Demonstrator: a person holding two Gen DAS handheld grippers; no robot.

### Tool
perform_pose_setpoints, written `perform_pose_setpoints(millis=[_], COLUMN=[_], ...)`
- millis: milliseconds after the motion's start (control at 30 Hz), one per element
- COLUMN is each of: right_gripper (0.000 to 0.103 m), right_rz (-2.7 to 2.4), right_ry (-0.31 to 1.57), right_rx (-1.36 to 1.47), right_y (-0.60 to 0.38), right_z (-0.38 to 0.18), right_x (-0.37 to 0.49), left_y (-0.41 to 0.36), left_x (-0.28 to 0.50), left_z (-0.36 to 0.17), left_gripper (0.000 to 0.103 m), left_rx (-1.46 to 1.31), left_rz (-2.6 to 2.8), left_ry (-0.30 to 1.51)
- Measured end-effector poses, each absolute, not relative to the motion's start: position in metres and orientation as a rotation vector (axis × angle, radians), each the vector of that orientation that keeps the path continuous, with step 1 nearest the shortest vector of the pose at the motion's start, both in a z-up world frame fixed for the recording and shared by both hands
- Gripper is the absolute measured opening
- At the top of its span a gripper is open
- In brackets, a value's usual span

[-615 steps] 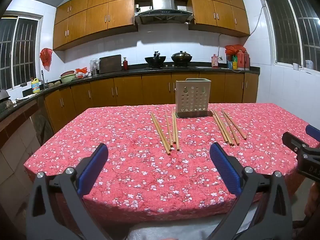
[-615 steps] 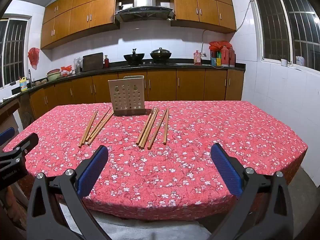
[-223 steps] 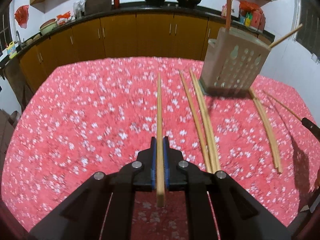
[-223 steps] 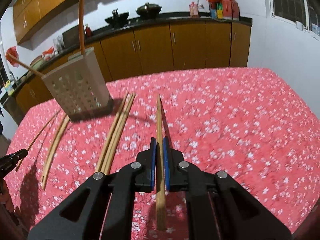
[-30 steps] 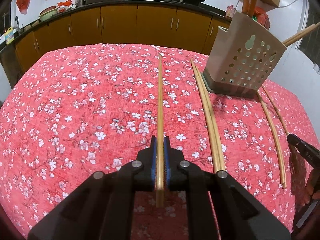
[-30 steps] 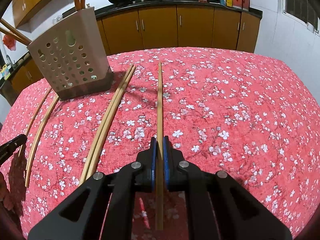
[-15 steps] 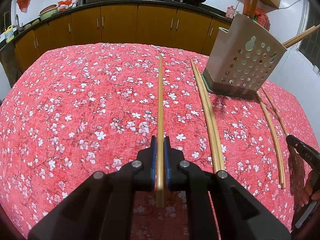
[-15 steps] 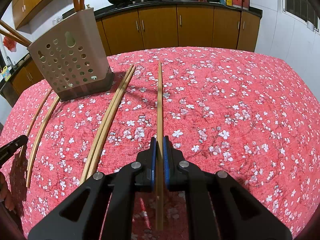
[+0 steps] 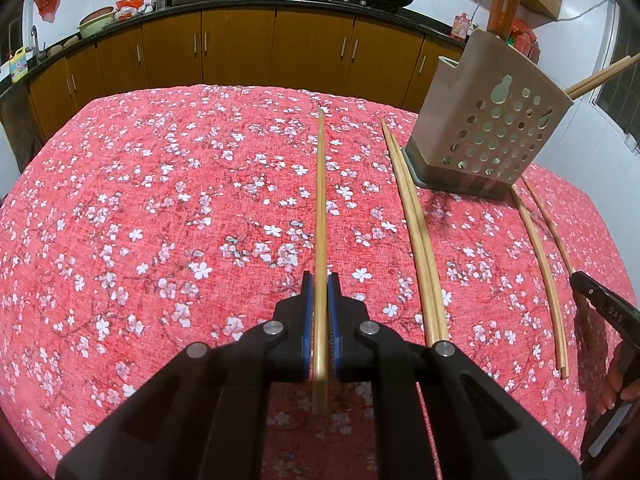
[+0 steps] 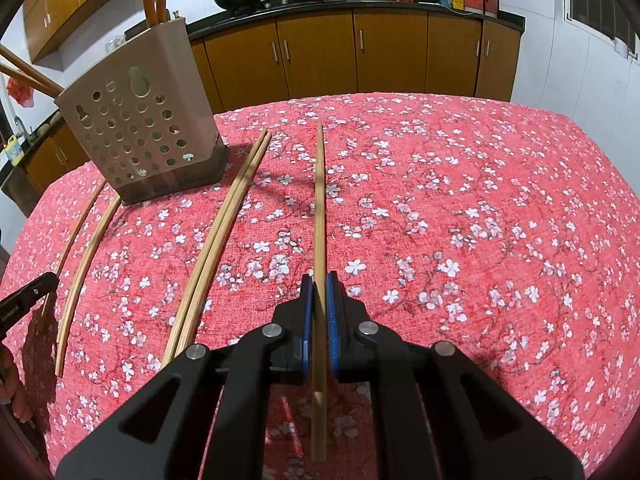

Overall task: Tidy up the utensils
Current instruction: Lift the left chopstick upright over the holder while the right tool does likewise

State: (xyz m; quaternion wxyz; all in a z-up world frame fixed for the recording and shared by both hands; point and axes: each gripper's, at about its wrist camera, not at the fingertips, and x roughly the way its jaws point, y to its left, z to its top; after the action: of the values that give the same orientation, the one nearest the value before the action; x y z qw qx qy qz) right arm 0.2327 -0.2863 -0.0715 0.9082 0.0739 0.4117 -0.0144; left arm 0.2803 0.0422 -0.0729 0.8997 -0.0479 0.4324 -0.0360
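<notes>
My left gripper (image 9: 320, 284) is shut on a wooden chopstick (image 9: 321, 200) that runs straight ahead over the red flowered tablecloth. My right gripper (image 10: 319, 284) is likewise shut on a chopstick (image 10: 319, 200). The beige perforated utensil holder (image 9: 486, 128) stands at the right in the left wrist view, and the holder (image 10: 140, 120) is at the left in the right wrist view, with several chopsticks sticking out of its top. A loose pair of chopsticks (image 9: 416, 232) lies between my held stick and the holder. A matching pair (image 10: 216, 240) lies left of the right gripper.
Two more chopsticks (image 9: 540, 260) lie beyond the holder near the other gripper's tip (image 9: 600, 308). The table (image 9: 120, 200) is covered by the red cloth. Kitchen cabinets (image 9: 240, 48) and a counter with woks stand behind it. A hand (image 10: 16, 396) shows at the left edge.
</notes>
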Motion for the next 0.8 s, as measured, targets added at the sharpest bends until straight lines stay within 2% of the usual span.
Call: perform_pose_setpoints(millis=[567,800], right_gripper=[0.008,0.008], right_rz=[-0.029,-0.024], right_ry=[0.853,0.780], right_rx=[0.123,0.140], right_y=[-0.281,-0.291], right_z=[-0.068,-0.039], right_x=[0.217,0.196], left_y=[0.024,0.035], left_x=[0.259,0.254], left_z=[-0.073,-0.057], left_gripper=[0.009,0.008], left_rx=[0.007,-0.021], left_rz=[-0.067,-0.073], left_ry=[0.903,0.914])
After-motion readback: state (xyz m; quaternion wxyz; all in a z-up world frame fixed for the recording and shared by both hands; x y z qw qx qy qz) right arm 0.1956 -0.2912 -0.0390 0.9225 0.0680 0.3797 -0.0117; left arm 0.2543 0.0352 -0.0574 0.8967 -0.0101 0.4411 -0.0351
